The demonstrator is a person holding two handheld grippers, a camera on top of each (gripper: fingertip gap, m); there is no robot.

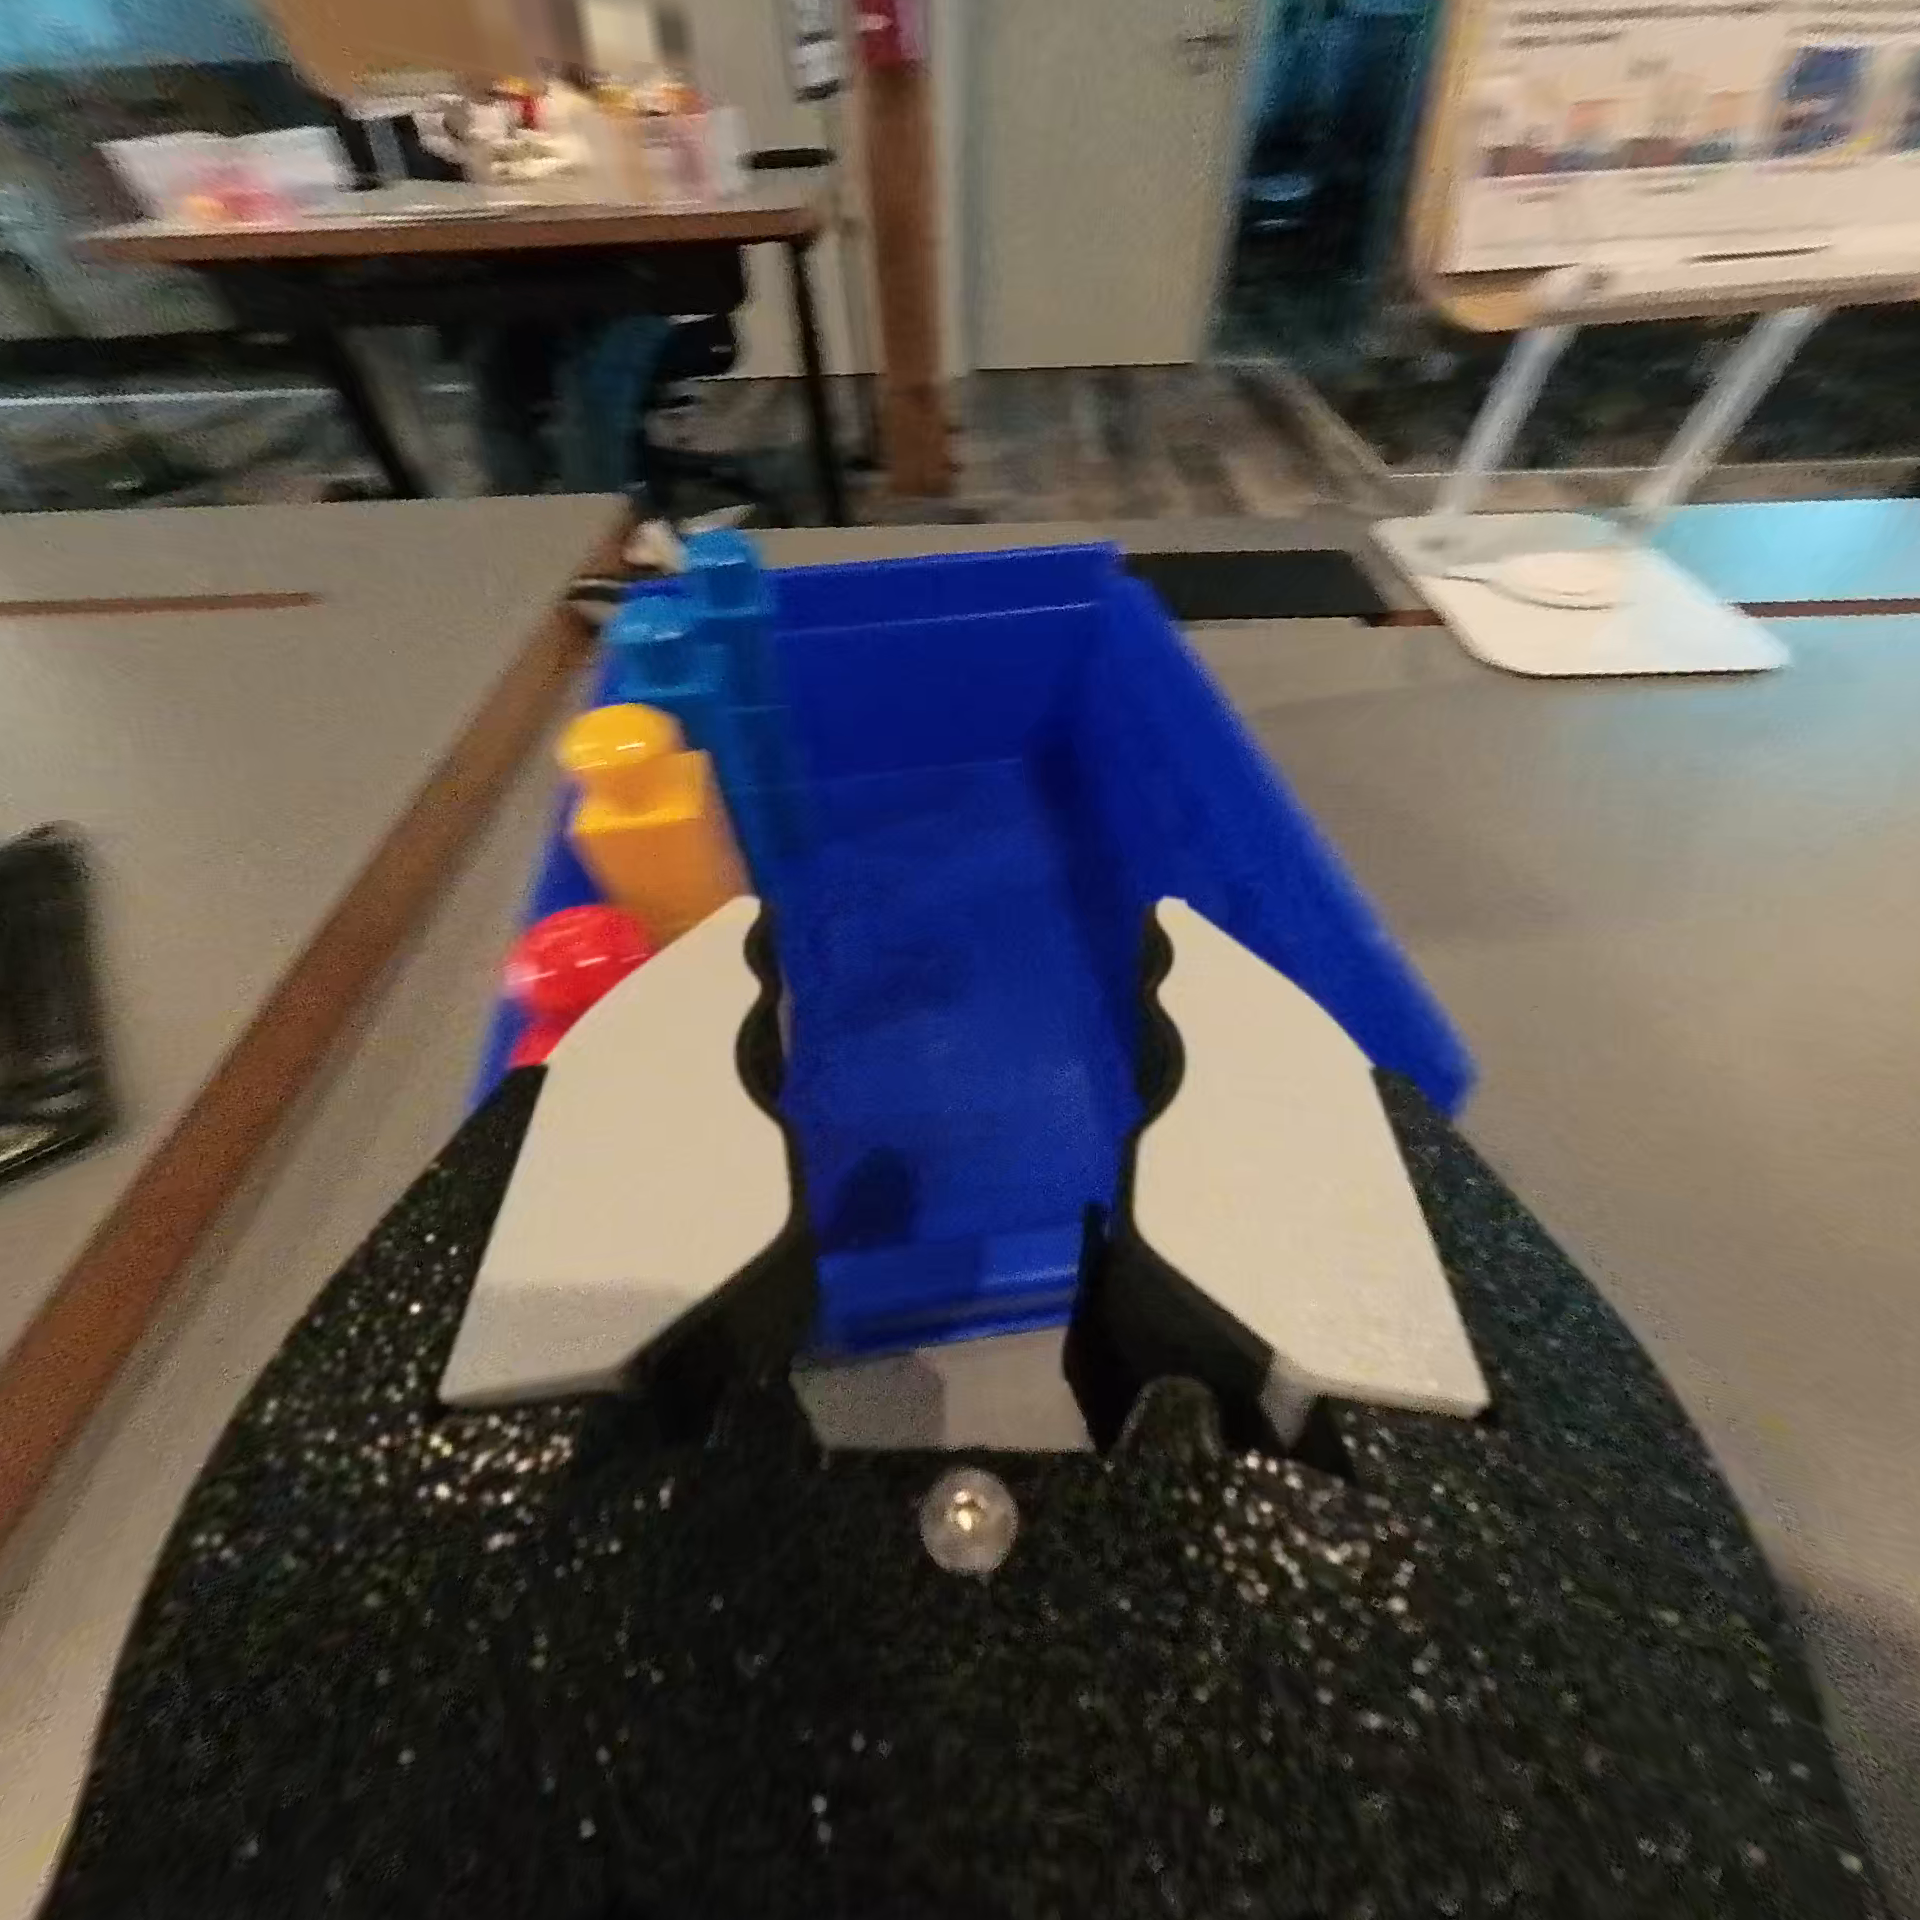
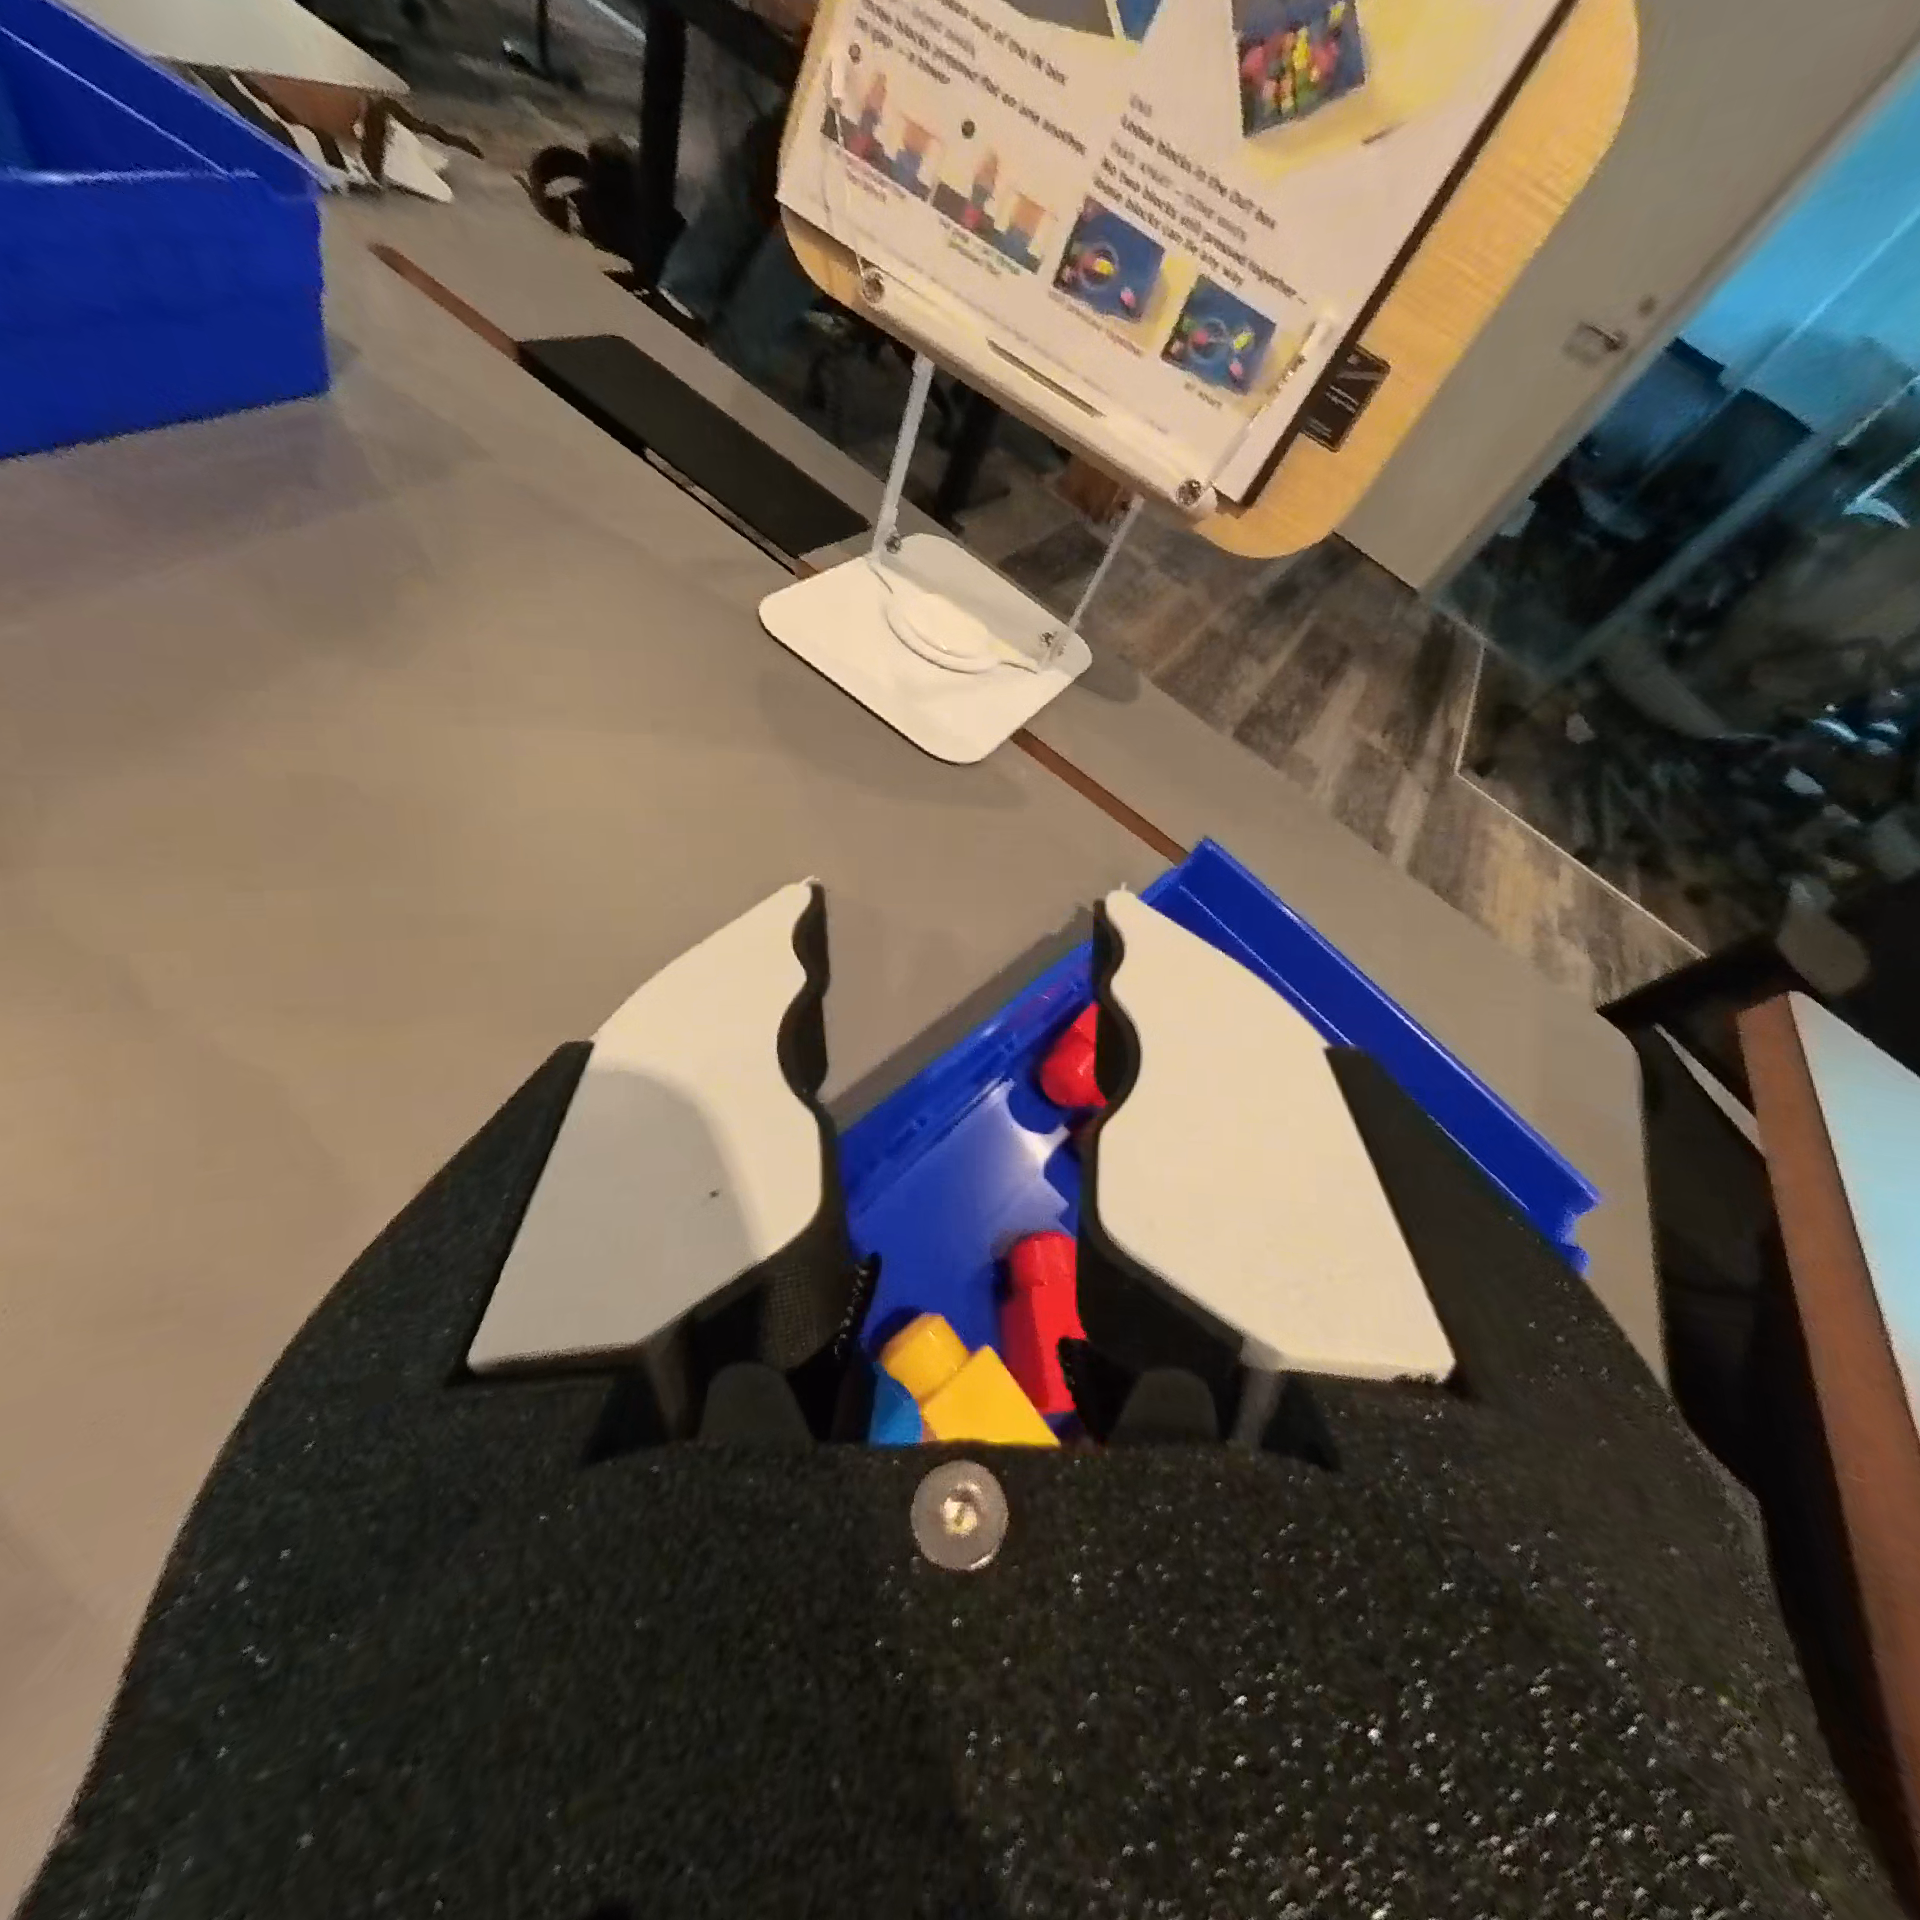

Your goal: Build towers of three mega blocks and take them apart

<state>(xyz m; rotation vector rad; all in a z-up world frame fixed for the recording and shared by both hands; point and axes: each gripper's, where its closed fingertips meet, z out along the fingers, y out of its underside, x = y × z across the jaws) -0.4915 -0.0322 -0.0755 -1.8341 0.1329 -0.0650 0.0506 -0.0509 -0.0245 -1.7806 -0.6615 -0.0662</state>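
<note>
My left gripper [image 1: 958, 914] is open and empty, held over a blue bin [image 1: 1195, 810] on the grey table. A yellow block [image 1: 649, 821], a red block [image 1: 571, 971] and a light blue block [image 1: 675, 634] stand along the bin's left side, partly hidden by my left finger. My right gripper [image 2: 961, 899] is open and empty above a second blue bin [image 2: 1351, 1018]. That bin holds red blocks [image 2: 1039, 1309], a yellow block [image 2: 966, 1392] and a blue block [image 2: 894, 1418], mostly hidden behind the fingers.
A white stand [image 2: 925, 665] holds an instruction board [image 2: 1143, 208] at the table's far edge. The first blue bin also shows in the right wrist view [image 2: 156, 291] at upper left. A dark chair [image 2: 1766, 1195] stands at the right. Another table [image 1: 447, 223] stands behind.
</note>
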